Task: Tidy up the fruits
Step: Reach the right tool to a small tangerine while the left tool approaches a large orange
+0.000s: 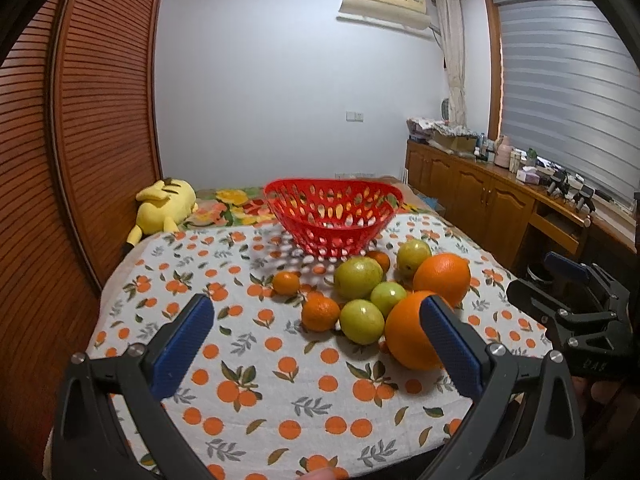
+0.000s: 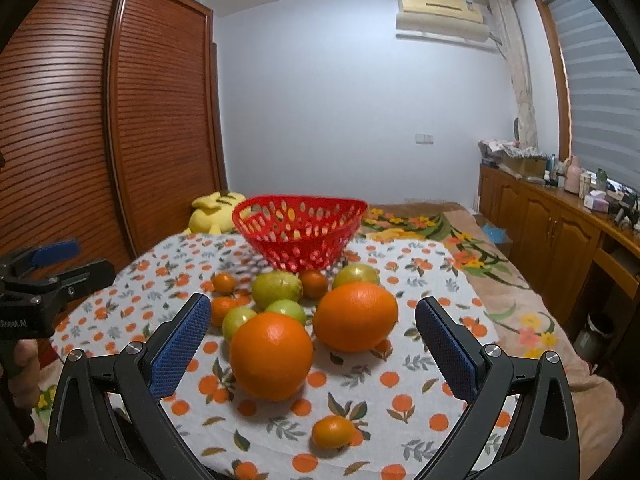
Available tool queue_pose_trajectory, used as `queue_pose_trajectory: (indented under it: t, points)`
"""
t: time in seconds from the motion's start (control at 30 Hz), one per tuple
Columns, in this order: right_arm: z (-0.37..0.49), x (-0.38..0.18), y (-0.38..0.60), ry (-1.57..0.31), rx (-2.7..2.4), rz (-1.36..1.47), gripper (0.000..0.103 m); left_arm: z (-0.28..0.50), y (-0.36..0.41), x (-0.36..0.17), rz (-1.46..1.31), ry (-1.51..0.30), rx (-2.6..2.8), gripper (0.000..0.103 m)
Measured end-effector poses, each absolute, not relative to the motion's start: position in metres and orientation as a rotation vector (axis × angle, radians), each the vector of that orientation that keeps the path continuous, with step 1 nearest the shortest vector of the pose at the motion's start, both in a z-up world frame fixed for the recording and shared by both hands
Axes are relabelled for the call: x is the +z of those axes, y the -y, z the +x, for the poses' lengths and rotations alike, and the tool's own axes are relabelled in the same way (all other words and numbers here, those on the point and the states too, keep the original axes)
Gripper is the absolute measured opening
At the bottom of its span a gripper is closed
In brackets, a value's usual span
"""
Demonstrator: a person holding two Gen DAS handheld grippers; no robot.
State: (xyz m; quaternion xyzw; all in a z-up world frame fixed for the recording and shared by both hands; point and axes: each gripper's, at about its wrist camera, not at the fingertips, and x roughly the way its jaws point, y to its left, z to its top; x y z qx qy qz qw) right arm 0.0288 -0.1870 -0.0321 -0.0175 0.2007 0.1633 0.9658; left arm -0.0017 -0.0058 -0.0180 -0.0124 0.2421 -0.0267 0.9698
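Note:
A red perforated basket (image 1: 332, 216) (image 2: 300, 236) stands empty at the far side of an orange-print cloth (image 1: 256, 380). In front of it lies a cluster of fruit: two big oranges (image 2: 271, 360) (image 2: 355, 316), several green fruits (image 1: 358, 278) (image 2: 277, 289) and several small tangerines (image 1: 320, 313) (image 2: 332, 432). My left gripper (image 1: 318, 322) is open and empty, low over the cloth, left of the near big orange (image 1: 412, 332). My right gripper (image 2: 312, 330) is open and empty, its fingers either side of the two big oranges, short of them.
A yellow plush toy (image 1: 164, 204) lies at the far left by a wooden slatted wardrobe (image 1: 80, 120). A wooden cabinet (image 1: 500, 196) with clutter runs along the right under the window. A flowered blanket (image 2: 480, 248) lies beyond and right of the cloth.

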Motion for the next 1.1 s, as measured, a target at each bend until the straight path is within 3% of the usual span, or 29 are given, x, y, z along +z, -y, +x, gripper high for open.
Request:
queue_pose_trajectory:
  t: [0.6, 1.1]
  points:
    - [0.043, -0.082, 0.212, -0.556, 0.327, -0.061, 0.100, 0.034, 0.029, -0.063, -0.051, -0.627, -0.182, 0.103]
    - [0.055, -0.118, 0.212, -0.721, 0.428, -0.059, 0.074, 0.058, 0.051, -0.088, -0.059, -0.736, -0.302, 0.091]
